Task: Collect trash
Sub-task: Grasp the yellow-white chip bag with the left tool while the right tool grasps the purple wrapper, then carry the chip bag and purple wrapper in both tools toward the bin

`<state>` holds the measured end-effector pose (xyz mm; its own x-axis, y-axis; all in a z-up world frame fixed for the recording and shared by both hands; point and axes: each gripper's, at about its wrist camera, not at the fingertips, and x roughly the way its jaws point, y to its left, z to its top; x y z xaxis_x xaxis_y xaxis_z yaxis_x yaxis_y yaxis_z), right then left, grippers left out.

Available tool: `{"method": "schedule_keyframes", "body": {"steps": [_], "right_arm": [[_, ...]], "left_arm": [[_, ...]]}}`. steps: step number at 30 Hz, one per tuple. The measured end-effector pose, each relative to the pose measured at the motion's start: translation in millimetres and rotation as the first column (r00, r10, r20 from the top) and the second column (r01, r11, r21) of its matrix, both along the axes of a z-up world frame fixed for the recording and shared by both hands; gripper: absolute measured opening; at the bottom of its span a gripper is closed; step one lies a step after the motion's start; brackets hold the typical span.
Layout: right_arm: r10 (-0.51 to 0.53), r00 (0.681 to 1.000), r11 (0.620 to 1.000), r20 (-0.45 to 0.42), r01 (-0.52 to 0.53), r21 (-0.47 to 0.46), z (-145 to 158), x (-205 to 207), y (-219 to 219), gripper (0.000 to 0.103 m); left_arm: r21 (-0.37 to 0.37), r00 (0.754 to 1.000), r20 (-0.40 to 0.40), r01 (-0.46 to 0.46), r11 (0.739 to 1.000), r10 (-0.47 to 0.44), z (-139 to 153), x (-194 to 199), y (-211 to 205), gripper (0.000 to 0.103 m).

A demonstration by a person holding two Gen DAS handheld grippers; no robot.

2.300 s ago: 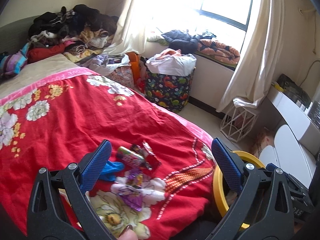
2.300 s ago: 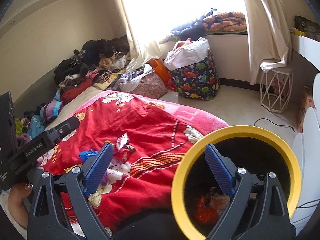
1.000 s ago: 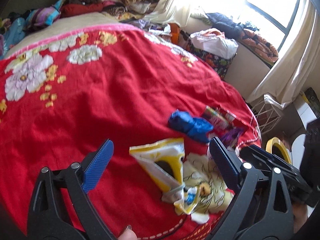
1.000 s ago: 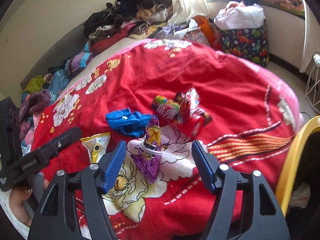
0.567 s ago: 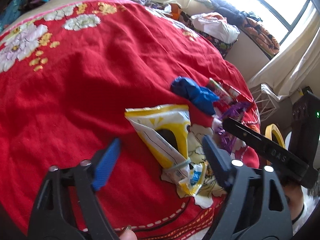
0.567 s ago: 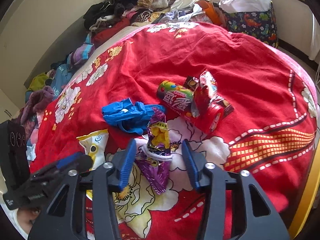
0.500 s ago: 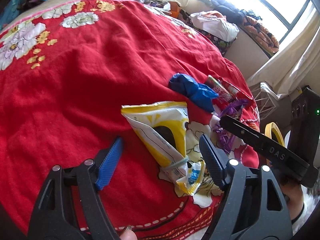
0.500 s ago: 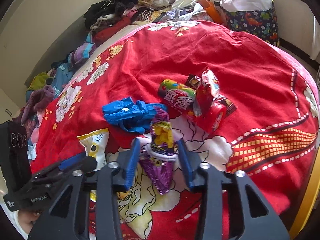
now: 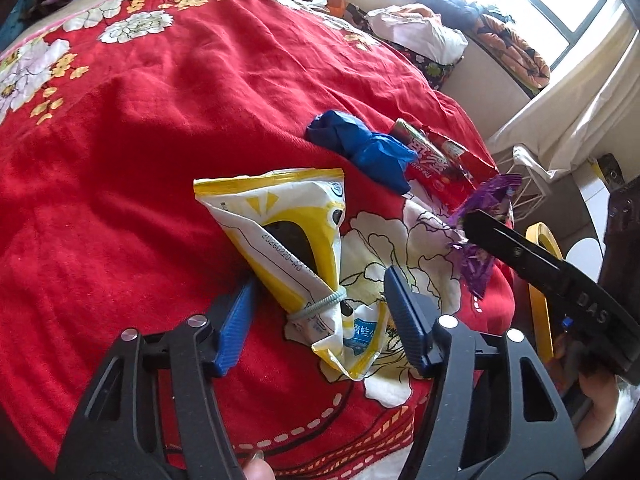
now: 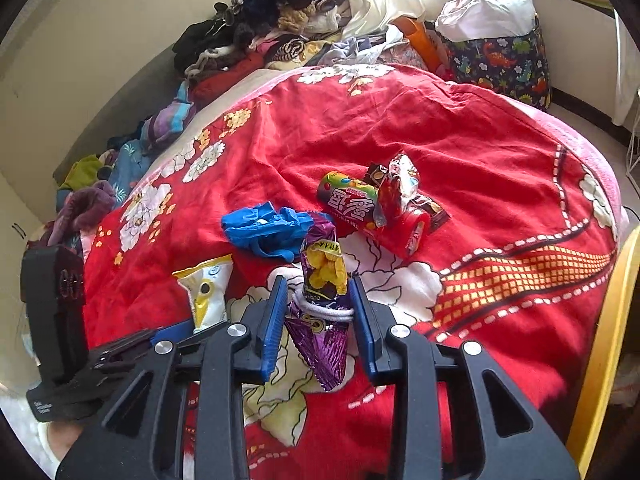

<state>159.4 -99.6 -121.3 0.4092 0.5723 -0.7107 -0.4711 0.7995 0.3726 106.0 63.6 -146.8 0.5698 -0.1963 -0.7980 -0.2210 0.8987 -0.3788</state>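
On the red floral blanket (image 9: 132, 148) lies a yellow-and-white snack bag (image 9: 288, 236), its neck tied with a band. My left gripper (image 9: 320, 316) straddles that neck with its jaws closing, and a small gap still shows at each pad. My right gripper (image 10: 319, 312) is shut on a purple snack bag (image 10: 320, 280) at its white band. In the left wrist view the purple snack bag (image 9: 476, 268) hangs at the right gripper's black finger (image 9: 520, 256). A crumpled blue glove (image 10: 268, 228), a red snack tube (image 10: 360, 208) and red wrappers (image 10: 396, 192) lie beyond.
A yellow-rimmed bin (image 10: 600, 352) stands off the bed's right edge. Piled clothes (image 10: 256, 28) crowd the far end of the bed. A dinosaur-print basket (image 10: 500, 56) and a white wire stand (image 9: 528, 184) sit on the floor by the window.
Both grippers came from over the bin down to the bed. The left jaws narrowed around the yellow bag's neck. The right jaws closed onto the purple bag.
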Motion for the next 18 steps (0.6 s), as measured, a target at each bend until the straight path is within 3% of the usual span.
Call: {"method": "schedule_keyframes", "body": {"steps": [1, 3, 6, 18], "right_arm": [[0.001, 1.0, 1.0, 0.003, -0.001, -0.002, 1, -1, -1, 0.03], [-0.002, 1.0, 1.0, 0.006, 0.002, -0.002, 3, -5, -4, 0.03], [-0.004, 1.0, 1.0, 0.01, 0.004, 0.001, 5, -10, -7, 0.03], [-0.003, 0.999, 1.0, 0.035, 0.002, 0.03, 21, -23, -15, 0.03]], "left_arm": [[-0.005, 1.0, -0.001, -0.001, 1.0, 0.001, -1, 0, 0, 0.051], [-0.008, 1.0, -0.008, -0.011, 1.0, 0.011, -3, 0, 3, 0.039], [-0.022, 1.0, -0.013, -0.023, 0.999, 0.023, -5, -2, 8, 0.032], [-0.039, 0.998, 0.043, -0.037, 0.999, 0.039, 17, -6, 13, 0.027]]}}
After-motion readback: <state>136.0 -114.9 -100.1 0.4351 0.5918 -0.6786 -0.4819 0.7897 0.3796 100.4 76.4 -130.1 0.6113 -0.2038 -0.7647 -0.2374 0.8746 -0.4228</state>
